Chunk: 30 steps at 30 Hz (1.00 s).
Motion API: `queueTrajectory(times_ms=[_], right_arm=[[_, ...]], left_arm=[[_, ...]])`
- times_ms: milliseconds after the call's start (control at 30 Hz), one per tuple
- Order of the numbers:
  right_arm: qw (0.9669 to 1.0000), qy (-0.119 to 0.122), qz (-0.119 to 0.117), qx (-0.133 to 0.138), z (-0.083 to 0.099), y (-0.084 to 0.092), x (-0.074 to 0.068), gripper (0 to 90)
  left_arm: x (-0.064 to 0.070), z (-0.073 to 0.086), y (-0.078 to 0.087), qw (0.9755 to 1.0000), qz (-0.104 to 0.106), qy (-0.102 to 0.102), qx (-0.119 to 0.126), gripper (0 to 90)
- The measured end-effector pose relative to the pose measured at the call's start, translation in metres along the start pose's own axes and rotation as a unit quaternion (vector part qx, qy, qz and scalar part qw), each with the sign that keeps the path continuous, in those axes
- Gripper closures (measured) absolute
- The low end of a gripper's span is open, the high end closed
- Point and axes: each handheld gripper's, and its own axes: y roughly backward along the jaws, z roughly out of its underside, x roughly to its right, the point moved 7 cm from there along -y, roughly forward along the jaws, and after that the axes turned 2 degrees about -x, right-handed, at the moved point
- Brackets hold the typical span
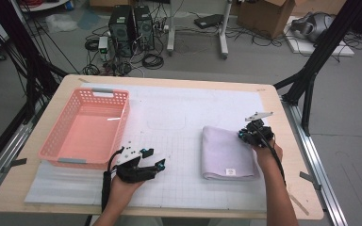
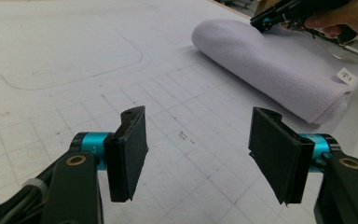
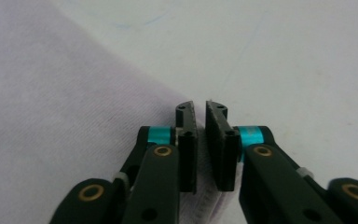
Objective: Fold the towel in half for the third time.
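A folded pale lilac fleece towel (image 1: pixel 228 153) lies flat on the white gridded mat (image 1: pixel 179 183) that covers the light wooden table (image 1: pixel 287 188), on the right half of the mat, with a small white label (image 1: pixel 230 172) on its near end. The right gripper (image 1: pixel 246 135), held in the person's right hand (image 1: pixel 265 151), sits at the towel's far right edge. In the right gripper view its two black jaws stand almost together, with only a thin slit between the pads; the towel's hem lies directly under and between them, but whether the pads actually pinch the cloth cannot be told. The left gripper (image 1: pixel 153 159) rests low over the mat near the front left, held in the person's left hand (image 1: pixel 125 181), well apart from the towel. Its jaws stand wide apart with nothing between them, and the left gripper view looks across bare grid lines towards the towel's rounded folded edge (image 2: pixel 242 65) and the right gripper (image 2: pixel 263 24) beyond it. An empty pink plastic basket (image 1: pixel 61 139) with latticed walls stands at the left side of the table, just beside the left gripper.
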Motion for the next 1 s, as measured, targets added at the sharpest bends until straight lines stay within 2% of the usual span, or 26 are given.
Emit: queueTrajectory(times_ms=[67, 133, 167, 200, 267, 300, 367, 433, 500, 567, 667, 733, 767, 800, 833, 900, 967, 1000], right_arm=[[0.9997, -0.009, 0.022, 0.010, -0.003, 0.001, 0.003, 82.3], [0.9993, -0.009, 0.035, 0.011, -0.005, 0.000, 0.001, 66.8], [0.9992, -0.014, 0.033, 0.017, -0.007, 0.001, 0.000, 66.2], [0.9992, -0.021, 0.017, 0.031, -0.009, 0.003, -0.002, 65.3], [0.9982, -0.017, -0.008, 0.056, -0.017, 0.006, -0.009, 62.2], [0.9971, -0.016, -0.036, 0.065, -0.021, 0.006, -0.015, 60.9], [0.9956, -0.002, -0.073, 0.059, -0.026, 0.001, -0.027, 56.3], [0.9955, 0.024, -0.083, 0.039, -0.027, -0.008, -0.038, 59.4], [0.9952, 0.041, -0.086, 0.027, -0.029, -0.016, -0.046, 71.5], [0.9951, 0.042, -0.086, 0.027, -0.032, -0.021, -0.050, 82.1], [0.9939, 0.055, -0.090, 0.032, -0.039, -0.025, -0.058, 83.2], [0.9929, 0.067, -0.090, 0.040, -0.042, -0.026, -0.064, 78.9], [0.9936, 0.067, -0.081, 0.041, -0.042, -0.025, -0.063, 69.9], [0.9951, 0.055, -0.069, 0.045, -0.043, -0.023, -0.058, 63.7], [0.9958, 0.042, -0.063, 0.051, -0.043, -0.019, -0.052, 61.0], [0.9962, 0.011, -0.053, 0.069, -0.042, -0.005, -0.038, 62.1], [0.9972, 0.007, -0.026, 0.070, -0.036, 0.007, -0.023, 71.9], [0.9977, 0.003, -0.018, 0.066, -0.032, 0.011, -0.017, 73.4]], left_arm=[[0.000, 0.000, 0.000, 1.0000, 0.000, 0.001, 0.001, 37.2], [0.001, 0.000, 0.000, 1.0000, 0.000, 0.000, 0.001, 37.2], [0.000, 0.000, 0.000, 1.0000, 0.001, 0.000, 0.001, 37.2], [0.001, 0.000, 0.000, 1.0000, 0.001, 0.001, 0.001, 37.2], [0.001, 0.000, 0.000, 1.0000, 0.001, 0.000, 0.001, 37.3], [0.001, 0.000, 0.000, 1.0000, 0.000, 0.001, 0.000, 37.2], [0.001, 0.000, 0.000, 1.0000, 0.001, 0.001, 0.000, 37.2], [0.001, 0.000, -0.001, 1.0000, 0.002, 0.000, 0.000, 37.2], [0.001, 0.000, 0.000, 1.0000, 0.001, 0.002, 0.000, 37.2], [0.001, 0.000, 0.000, 1.0000, 0.001, 0.002, 0.000, 37.2], [0.001, 0.000, -0.001, 1.0000, 0.002, 0.001, 0.000, 37.2], [0.001, 0.000, -0.001, 1.0000, 0.002, 0.003, 0.000, 37.2], [0.001, 0.000, -0.001, 1.0000, 0.003, 0.002, 0.001, 37.2], [0.001, 0.000, -0.001, 1.0000, 0.003, 0.001, 0.000, 37.2], [0.002, 0.000, -0.001, 1.0000, 0.003, 0.001, 0.001, 37.2], [0.002, 0.000, -0.001, 1.0000, 0.004, 0.001, 0.001, 37.2], [0.002, 0.000, -0.001, 1.0000, 0.002, -0.001, 0.001, 37.2], [0.002, -0.001, -0.001, 1.0000, 0.001, 0.000, 0.002, 37.2]])
